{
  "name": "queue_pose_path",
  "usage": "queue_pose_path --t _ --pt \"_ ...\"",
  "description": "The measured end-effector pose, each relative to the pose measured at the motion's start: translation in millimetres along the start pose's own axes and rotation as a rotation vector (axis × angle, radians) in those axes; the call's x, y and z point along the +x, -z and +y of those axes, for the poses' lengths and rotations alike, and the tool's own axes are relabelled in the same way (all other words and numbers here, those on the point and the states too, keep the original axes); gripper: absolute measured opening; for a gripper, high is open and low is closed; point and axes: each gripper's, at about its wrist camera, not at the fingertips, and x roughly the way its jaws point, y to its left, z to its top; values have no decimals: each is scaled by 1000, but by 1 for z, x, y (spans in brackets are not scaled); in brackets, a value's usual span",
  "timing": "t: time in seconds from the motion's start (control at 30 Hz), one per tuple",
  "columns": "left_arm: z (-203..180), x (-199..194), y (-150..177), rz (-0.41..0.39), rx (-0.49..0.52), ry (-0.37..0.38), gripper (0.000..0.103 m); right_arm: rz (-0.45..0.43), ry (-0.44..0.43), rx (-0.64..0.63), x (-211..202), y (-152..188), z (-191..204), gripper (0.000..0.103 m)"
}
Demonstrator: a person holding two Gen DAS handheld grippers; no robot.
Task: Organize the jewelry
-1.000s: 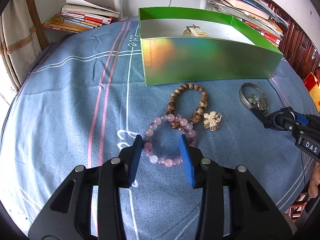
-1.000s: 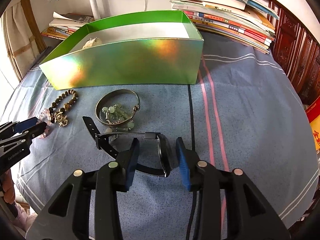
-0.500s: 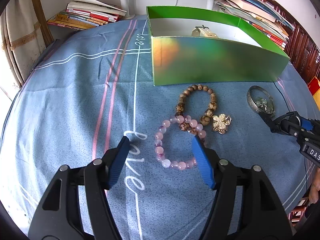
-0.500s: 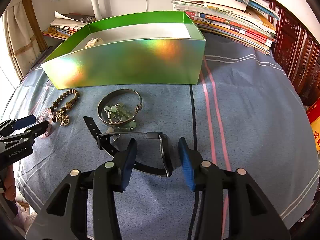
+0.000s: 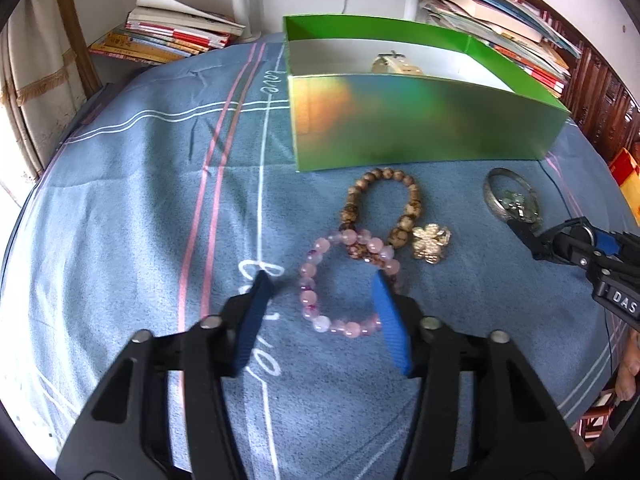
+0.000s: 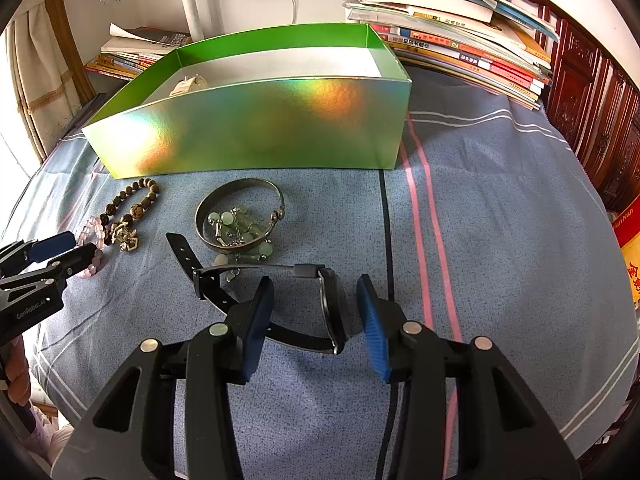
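My left gripper point(image 5: 322, 282) is open, its jaws on either side of a pink bead bracelet point(image 5: 316, 312) lying on the blue cloth. A brown bead bracelet point(image 5: 412, 200) overlaps the pink one, with a gold flower brooch point(image 5: 431, 241) beside it. My right gripper point(image 6: 316, 286) is open around the face of a black watch point(image 6: 332, 308). A silver bangle point(image 6: 240, 184) with pale green beads point(image 6: 240, 226) inside it lies just beyond. The green box point(image 6: 260, 132) stands behind, holding a cream item point(image 6: 188, 85).
Stacks of books point(image 6: 460, 44) lie behind and to the right of the box, more books point(image 5: 168, 36) at the back left. A white stand pole point(image 6: 192, 8) rises behind the box. Dark wooden furniture point(image 6: 592, 112) stands at the right.
My left gripper opened wider, then moved forward to straddle the pink bracelet. My right gripper opened a little around the watch. The jewelry has not moved.
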Motion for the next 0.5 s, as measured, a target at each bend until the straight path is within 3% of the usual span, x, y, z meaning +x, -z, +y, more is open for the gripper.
queue_pose_path --t 0.1,0.17,0.37,0.5 --pt "0 -2 0 -1 2 8 27 -7 -2 8 -2 0 -1 40" --pt "1 -2 0 0 -6 17 11 -14 7 10 -4 -1 -1 27" --pt "2 -3 2 8 -23 20 8 -38 25 16 -13 -1 -4 13" --pt "3 -12 1 -13 -27 15 8 -55 24 22 -21 -1 -6 12"
